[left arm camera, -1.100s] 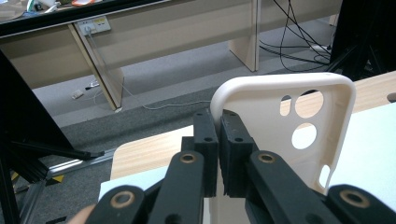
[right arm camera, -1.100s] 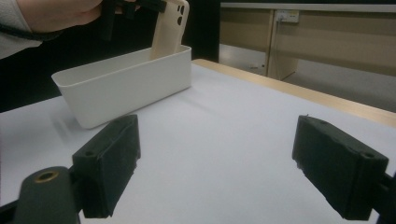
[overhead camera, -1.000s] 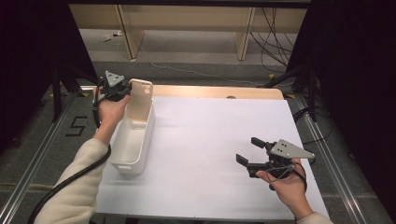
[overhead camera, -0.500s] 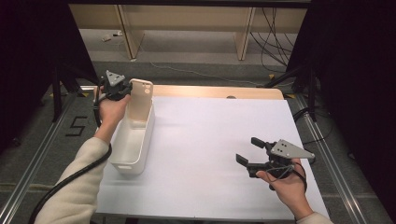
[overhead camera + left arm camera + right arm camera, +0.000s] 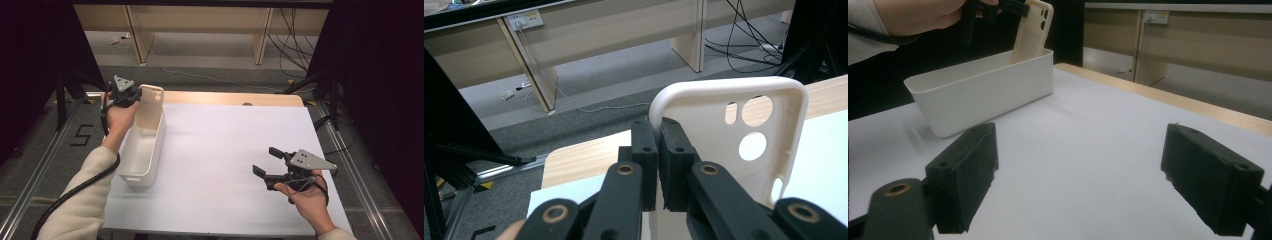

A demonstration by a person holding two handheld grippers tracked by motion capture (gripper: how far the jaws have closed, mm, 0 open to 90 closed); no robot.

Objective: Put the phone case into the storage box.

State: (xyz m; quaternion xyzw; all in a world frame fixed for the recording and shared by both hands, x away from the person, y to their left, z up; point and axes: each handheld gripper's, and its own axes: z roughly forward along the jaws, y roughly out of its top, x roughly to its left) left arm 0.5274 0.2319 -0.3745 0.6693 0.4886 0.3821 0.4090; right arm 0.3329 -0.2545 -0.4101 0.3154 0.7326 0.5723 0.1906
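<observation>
A cream phone case (image 5: 149,110) with round camera holes stands upright at the far end of a white bin (image 5: 141,150). My left gripper (image 5: 131,96) is shut on the case's upper edge. In the left gripper view the two black pads pinch the case's rim (image 5: 724,130), and the gripper (image 5: 659,165) shows no gap. The case (image 5: 1032,32) leans out of the bin (image 5: 983,87) in the right gripper view too. My right gripper (image 5: 267,162) hovers low over the white mat at the near right, open and holding nothing, its pads (image 5: 965,175) wide apart.
A white mat (image 5: 235,145) covers most of the wooden table (image 5: 235,98). Beyond the table's far edge stand wooden bench legs (image 5: 260,35), with cables on the floor. Dark stands flank both sides. A black cable trails from my left sleeve.
</observation>
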